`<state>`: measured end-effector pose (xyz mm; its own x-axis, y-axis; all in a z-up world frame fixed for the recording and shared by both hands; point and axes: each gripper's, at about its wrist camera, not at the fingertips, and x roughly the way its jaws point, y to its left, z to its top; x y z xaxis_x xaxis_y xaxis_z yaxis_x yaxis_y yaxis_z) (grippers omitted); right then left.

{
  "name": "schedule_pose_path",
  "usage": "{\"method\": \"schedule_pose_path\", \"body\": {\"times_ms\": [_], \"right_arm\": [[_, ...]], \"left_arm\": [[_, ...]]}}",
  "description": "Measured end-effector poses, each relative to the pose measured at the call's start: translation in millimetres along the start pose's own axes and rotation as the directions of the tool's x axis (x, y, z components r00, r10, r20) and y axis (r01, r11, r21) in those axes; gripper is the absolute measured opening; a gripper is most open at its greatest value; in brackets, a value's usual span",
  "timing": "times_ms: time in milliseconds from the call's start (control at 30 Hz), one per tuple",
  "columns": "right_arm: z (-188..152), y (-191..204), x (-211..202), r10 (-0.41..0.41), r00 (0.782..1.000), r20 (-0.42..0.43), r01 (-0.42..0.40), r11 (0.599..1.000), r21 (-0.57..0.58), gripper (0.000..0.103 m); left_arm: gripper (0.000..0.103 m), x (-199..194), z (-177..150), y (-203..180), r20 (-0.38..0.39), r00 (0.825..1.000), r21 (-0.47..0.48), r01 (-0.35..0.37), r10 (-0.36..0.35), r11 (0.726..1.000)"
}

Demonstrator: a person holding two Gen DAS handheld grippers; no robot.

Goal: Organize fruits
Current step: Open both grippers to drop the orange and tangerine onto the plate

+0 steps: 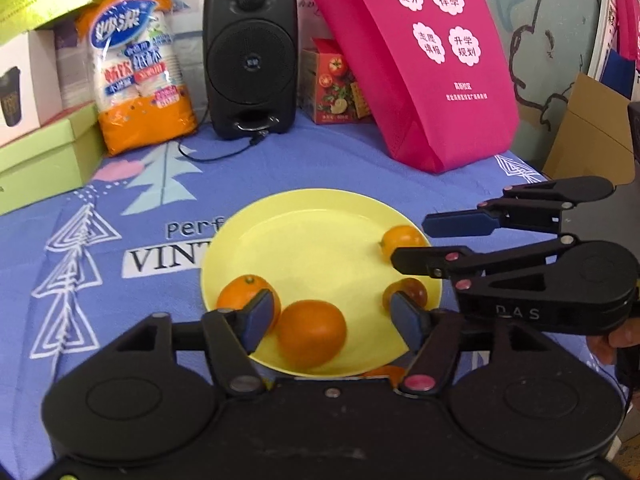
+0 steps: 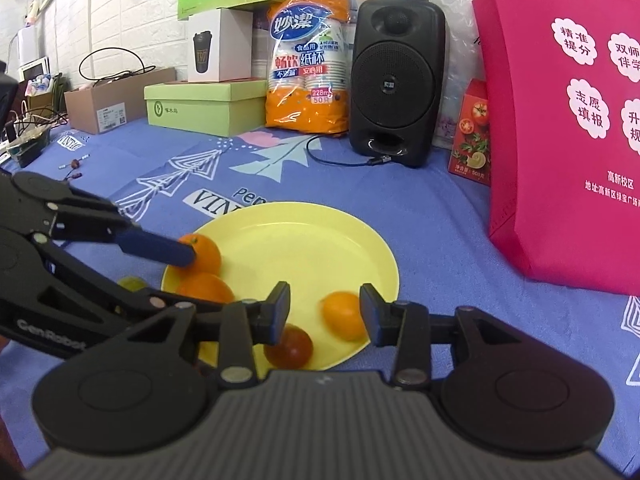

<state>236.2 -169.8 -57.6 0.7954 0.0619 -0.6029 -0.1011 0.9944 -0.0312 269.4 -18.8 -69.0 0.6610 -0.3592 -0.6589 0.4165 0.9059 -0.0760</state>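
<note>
A yellow plate (image 1: 312, 220) lies on the blue cloth and also shows in the right wrist view (image 2: 320, 232). On it lie two oranges (image 1: 312, 334) (image 1: 244, 292), a small yellow-orange fruit (image 1: 400, 240) and a dark red tomato (image 1: 410, 290). My left gripper (image 1: 332, 316) is open over the plate's near edge, the big orange between its fingers, apart from the pads. My right gripper (image 2: 324, 312) is open above the plate's right side, the yellow-orange fruit (image 2: 344, 316) between its fingers and the tomato (image 2: 290, 346) below its left finger. Each gripper shows in the other's view.
A black speaker (image 1: 250, 56) with a cable, a pink bag (image 1: 420, 60), a tomato box (image 1: 332, 84), a pack of paper cups (image 1: 140, 64) and green boxes (image 1: 44, 152) stand along the back. A small greenish fruit (image 2: 130, 282) lies on the cloth left of the plate.
</note>
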Motion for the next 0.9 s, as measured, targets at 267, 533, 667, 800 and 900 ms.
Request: {"method": "schedule_pose_path", "body": {"times_ms": [267, 533, 667, 800, 900], "right_arm": [[-6, 1, -17, -0.016, 1.0, 0.009, 0.016, 1.0, -0.004, 0.045], [-18, 3, -34, -0.033, 0.999, -0.003, 0.033, 0.999, -0.001, 0.046], [-26, 9, -42, -0.033, 0.999, -0.012, 0.033, 0.999, -0.007, 0.047], [-36, 16, -50, -0.025, 0.999, -0.025, 0.024, 1.0, -0.019, 0.048], [-43, 23, -53, -0.021, 0.999, -0.04, 0.02, 0.999, -0.028, 0.049]], "left_arm": [[0.07, -38, -17, 9, 0.036, 0.999, -0.025, 0.0, 0.0, 1.0], [0.07, -81, -39, 35, 0.06, 0.995, -0.082, -0.076, 0.081, 0.994], [0.07, -94, -52, 51, 0.045, 0.99, -0.114, -0.124, 0.13, 0.986], [0.07, -99, -66, 58, 0.024, 0.989, -0.129, -0.14, 0.144, 0.982], [0.07, -97, -76, 55, 0.006, 0.99, -0.118, -0.138, 0.139, 0.983]]}}
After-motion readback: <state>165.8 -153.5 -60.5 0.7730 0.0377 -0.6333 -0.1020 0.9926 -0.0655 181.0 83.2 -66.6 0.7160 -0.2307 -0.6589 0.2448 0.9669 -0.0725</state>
